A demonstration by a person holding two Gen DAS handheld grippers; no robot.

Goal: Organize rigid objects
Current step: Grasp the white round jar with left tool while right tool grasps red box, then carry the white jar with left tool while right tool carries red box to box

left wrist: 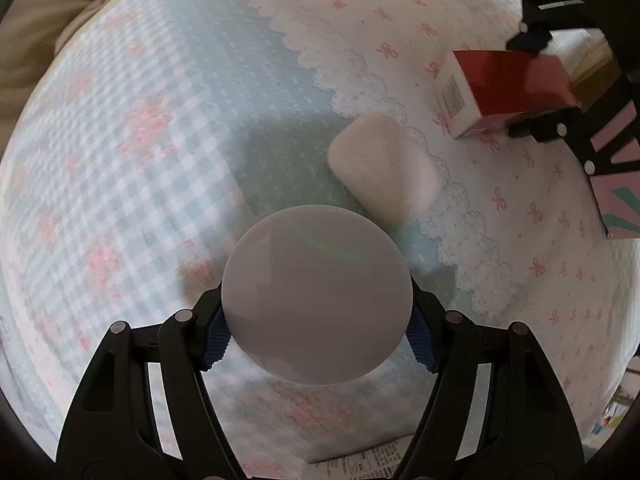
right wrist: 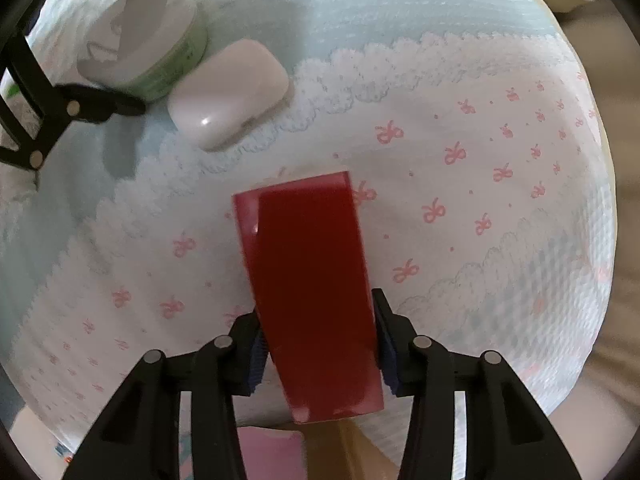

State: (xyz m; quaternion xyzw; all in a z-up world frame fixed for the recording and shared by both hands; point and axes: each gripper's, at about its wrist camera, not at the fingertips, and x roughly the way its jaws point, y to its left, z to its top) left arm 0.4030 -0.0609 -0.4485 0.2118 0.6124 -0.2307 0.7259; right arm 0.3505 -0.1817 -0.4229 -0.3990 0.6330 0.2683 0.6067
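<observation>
A person works over a soft surface covered with a patterned cloth (left wrist: 500,240), part pale blue gingham and part white with small pink bows, the two parts divided by a scalloped lace-print border. The landmark here is a white oblong case (left wrist: 384,166) with rounded corners, lying flat on the cloth right on that lace border.

The left gripper (left wrist: 318,334) is closed on a round jar (left wrist: 316,296); its blue finger pads press against the jar's sides, and the jar's smooth grey-white lid faces the left wrist camera. In the right wrist view the same jar (right wrist: 148,48) shows a green band around its side and sits just beside the white oblong case (right wrist: 228,94), on the gingham side of it; whether it rests on the cloth or is held just above cannot be told.

The right gripper (right wrist: 320,354) is clamped on a glossy red box (right wrist: 312,288), gripping it by its long sides near one end. The box (left wrist: 504,90) lies on the bow-printed side of the white case, near it but apart, and its white end panel carries a barcode.
</observation>
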